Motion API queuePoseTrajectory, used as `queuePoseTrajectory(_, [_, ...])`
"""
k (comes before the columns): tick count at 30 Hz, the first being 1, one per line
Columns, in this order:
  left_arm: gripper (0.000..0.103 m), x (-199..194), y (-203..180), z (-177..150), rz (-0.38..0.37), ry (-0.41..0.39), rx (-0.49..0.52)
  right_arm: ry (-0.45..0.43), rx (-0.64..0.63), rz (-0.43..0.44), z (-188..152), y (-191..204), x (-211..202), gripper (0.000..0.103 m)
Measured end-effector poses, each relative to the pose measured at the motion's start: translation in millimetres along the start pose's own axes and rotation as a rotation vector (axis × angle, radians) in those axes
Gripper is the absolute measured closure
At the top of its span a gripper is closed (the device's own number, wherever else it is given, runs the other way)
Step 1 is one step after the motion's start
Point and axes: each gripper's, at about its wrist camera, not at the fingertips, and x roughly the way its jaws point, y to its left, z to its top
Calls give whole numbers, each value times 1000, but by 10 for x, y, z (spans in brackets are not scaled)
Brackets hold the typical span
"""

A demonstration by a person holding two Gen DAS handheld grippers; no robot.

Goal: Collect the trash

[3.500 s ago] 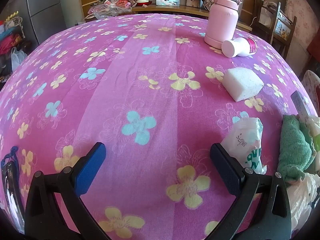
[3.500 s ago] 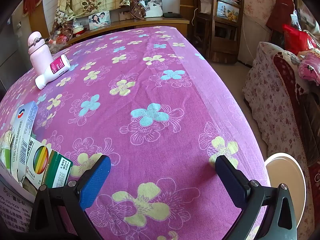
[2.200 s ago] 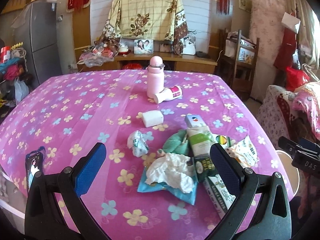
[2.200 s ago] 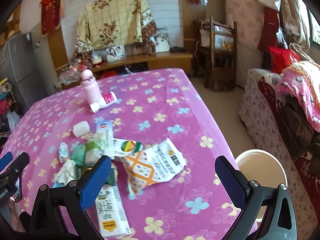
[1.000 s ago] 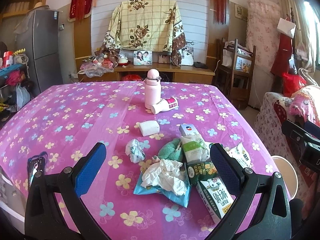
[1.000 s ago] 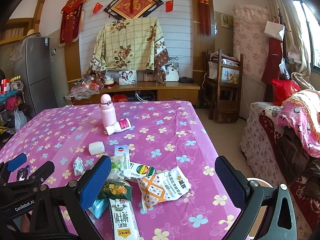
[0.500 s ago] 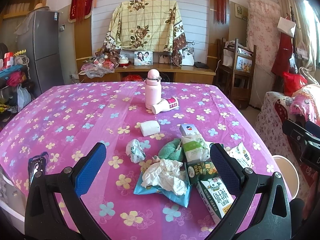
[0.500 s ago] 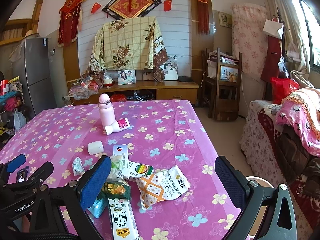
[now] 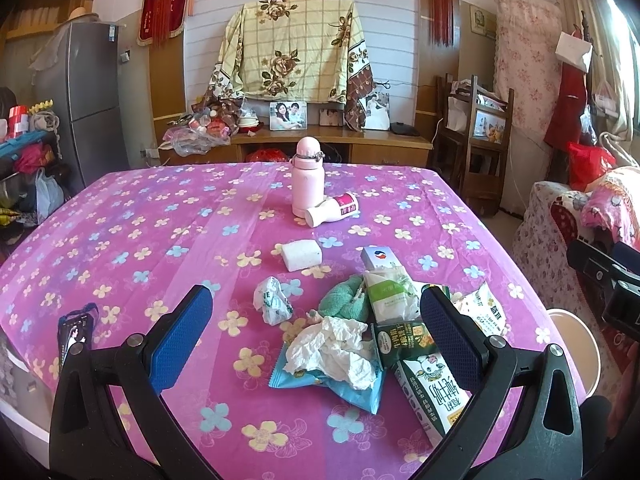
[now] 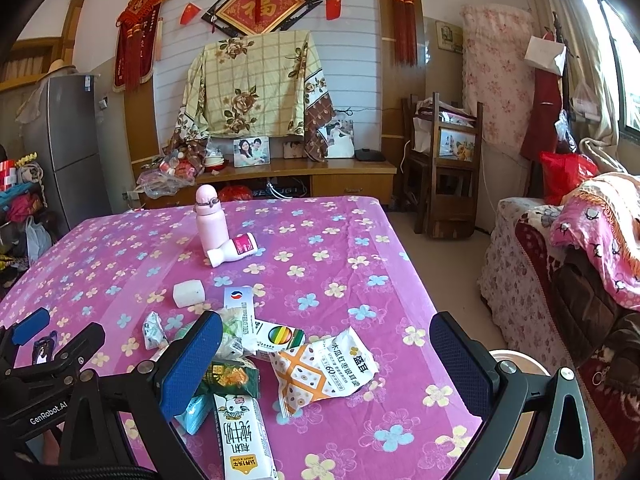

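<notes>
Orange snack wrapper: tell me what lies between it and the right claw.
Nothing visible does. The orange snack wrapper lies flat on the tablecloth at the right edge of the trash pile, under the gap of the open right claw. The milk carton lies left of it.

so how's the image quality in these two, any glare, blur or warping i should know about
Left wrist view: sharp, strong fisheye bowing of the table, dark vignette corners, window light blown out at the upper right. Right wrist view: same warping, window glare at the right edge; the snack packet and milk carton print is readable. Both open grippers, left and right, look crisp.
</notes>
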Motion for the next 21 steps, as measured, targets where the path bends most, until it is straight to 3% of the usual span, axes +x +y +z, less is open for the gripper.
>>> queuePoseTrajectory(21, [0, 0, -34, -7, -3, -3, 3, 24, 2, -6, -27, -28, 43, 0])
